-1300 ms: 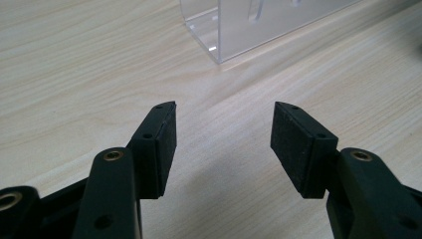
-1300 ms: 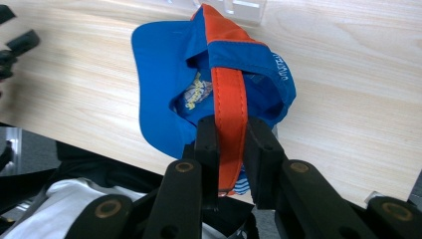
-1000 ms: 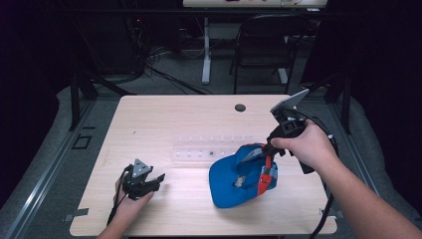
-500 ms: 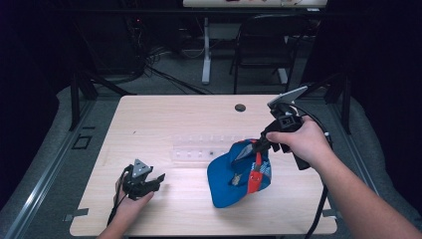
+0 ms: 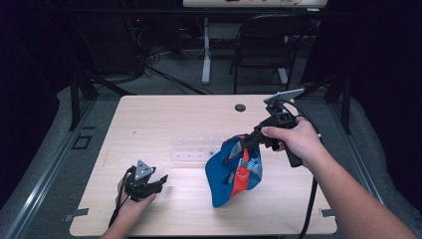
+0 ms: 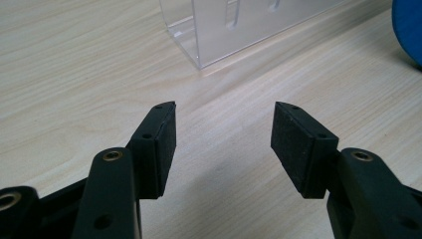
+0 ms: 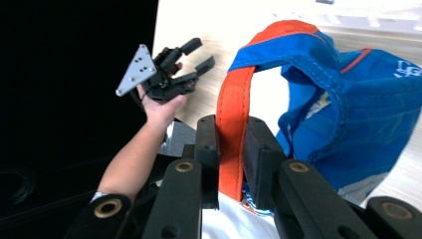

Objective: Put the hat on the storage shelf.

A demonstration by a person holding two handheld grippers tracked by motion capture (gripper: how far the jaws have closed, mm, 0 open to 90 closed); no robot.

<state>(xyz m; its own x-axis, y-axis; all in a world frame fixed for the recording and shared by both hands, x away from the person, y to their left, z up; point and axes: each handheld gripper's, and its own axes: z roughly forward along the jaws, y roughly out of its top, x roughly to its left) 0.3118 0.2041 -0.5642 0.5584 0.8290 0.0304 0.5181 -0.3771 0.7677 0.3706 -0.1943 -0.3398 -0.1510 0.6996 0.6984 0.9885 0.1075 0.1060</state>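
Wooden table (image 5: 164,119) takes the middle of the high view, dark floor, cables and a chair (image 5: 259,47) behind it at the top. Blue cap (image 5: 234,172) hangs lifted and tilted right of centre, lower edge near or on the tabletop, can't tell which. Clear acrylic rack (image 5: 196,149) lies flat just left of the cap, mid-frame. Small dark round thing (image 5: 240,107) sits near the table's far edge, upper centre.

Right gripper (image 5: 244,143) comes in from the right, held in a hand (image 5: 293,142). High view is too small to show the grip. Right gripper view settles it: jaws clamped on the cap's orange strap (image 7: 233,134), which runs up between the two pads at bottom centre, blue fabric (image 7: 348,109) bunched to the right of the frame.

Left gripper (image 5: 161,180) rests at lower left of the high view, well apart from the cap. Left gripper view shows its jaws spread wide, nothing between them but bare wood, the rack corner (image 6: 199,50) at top centre and a sliver of blue cap (image 6: 408,30) at upper right. Right gripper view also catches the left gripper (image 7: 199,57) at upper left, with its grey plate (image 7: 134,69).
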